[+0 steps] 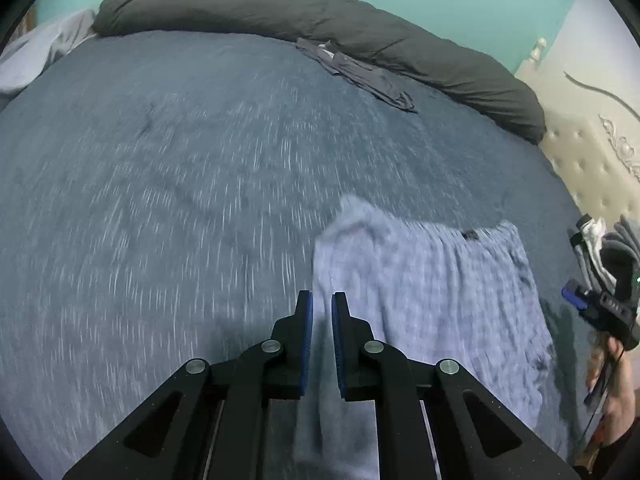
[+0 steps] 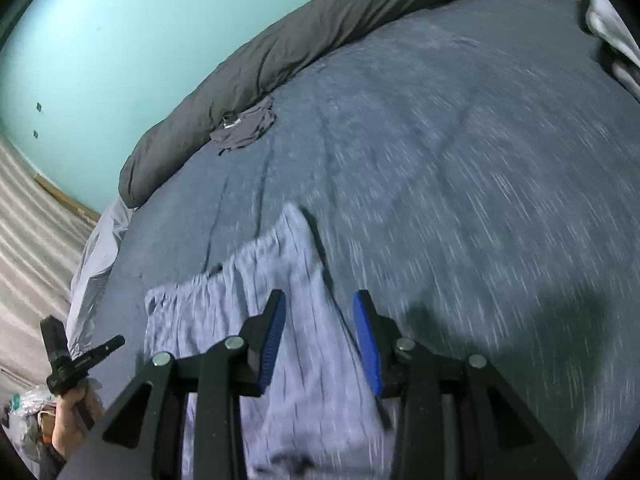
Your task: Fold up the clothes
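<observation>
A pale lilac-grey garment (image 1: 432, 292), most likely a pair of light shorts or lounge pants with a gathered elastic waistband and a small dark label (image 1: 470, 234) at the far edge, lies spread on the blue-grey heathered bed cover (image 1: 168, 184), near the edge closest to the cameras. Motion blur hides the finer detail of its weave.

The left gripper (image 1: 322, 316) hangs above the garment's left border with its fingers only a narrow slot apart; nothing is pinched between the blue pads, and the cloth seen in the gap lies below them. The right gripper (image 2: 320, 320) stands clearly parted over the garment's right portion, likewise released, with fabric visible beneath the gap but not clamped. A hand (image 2: 70, 412) carrying the left tool shows at the lower left of the right wrist view.

The cloth looks thin, soft and light. It should drape and wrinkle freely, carry no stiffness of its own, and sag between two held points. It is neither fragile nor slippery against ribbed pads, but a single layer could slide out of a shallow pinch. The firmest places to take hold are probably the two ends of the waistband, where the gathered elastic gives bulk, or the matching hem corners nearest the cameras, so the piece can be lifted evenly and laid over itself.

A darker grey garment (image 1: 356, 74) lies well apart, beside the long charcoal bolster (image 1: 280, 12).
</observation>
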Tool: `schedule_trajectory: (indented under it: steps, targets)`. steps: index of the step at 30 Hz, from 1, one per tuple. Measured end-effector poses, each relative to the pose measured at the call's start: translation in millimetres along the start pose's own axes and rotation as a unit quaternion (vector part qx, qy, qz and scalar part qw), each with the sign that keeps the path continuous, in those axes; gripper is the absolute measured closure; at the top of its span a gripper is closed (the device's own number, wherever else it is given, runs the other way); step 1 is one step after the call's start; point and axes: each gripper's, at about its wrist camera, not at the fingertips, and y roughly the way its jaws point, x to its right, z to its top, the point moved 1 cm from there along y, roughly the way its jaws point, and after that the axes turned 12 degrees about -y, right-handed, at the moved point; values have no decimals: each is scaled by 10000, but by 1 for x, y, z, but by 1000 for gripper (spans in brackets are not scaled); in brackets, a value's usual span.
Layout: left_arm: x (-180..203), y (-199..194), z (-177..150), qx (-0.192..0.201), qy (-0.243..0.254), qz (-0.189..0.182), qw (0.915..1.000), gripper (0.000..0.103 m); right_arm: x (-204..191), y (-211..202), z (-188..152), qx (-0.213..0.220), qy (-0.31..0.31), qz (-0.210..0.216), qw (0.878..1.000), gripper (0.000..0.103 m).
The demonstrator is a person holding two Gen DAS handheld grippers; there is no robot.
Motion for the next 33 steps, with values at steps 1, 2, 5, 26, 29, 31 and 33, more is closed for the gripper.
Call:
schedule_trajectory:
  steps: [1, 2, 5, 26, 29, 31, 33]
  targets:
    - [-1, -4, -8, 20, -37, -16, 10000, 91, 0, -4, -7, 3, 59, -22, 10000, 68]
    - [-3, -7, -15, 42, -102, -43, 9999, 90, 1, -8, -14, 7, 117, -46, 9999, 68]
    - [-6, -16, -38, 90, -297, -91, 9995, 82, -4, -13, -34, -47, 72, -142, 9999, 68]
    - [11, 10, -76, 215, 29, 11, 9998, 82, -16, 37, -64, -690, -707, -321, 9946, 92]
    - [11, 13, -75, 213, 32, 8, 9998, 82, -16, 41, -63, -724, -856, -345, 9931, 99]
    - [11, 14, -74, 209, 25, 1, 9998, 82, -17, 41, -62, -687, -916, -347, 9928, 101]
    - [10, 14, -74, 209, 5, -15, 9998, 82, -18, 40, -61, -623, -940, -323, 9931, 102]
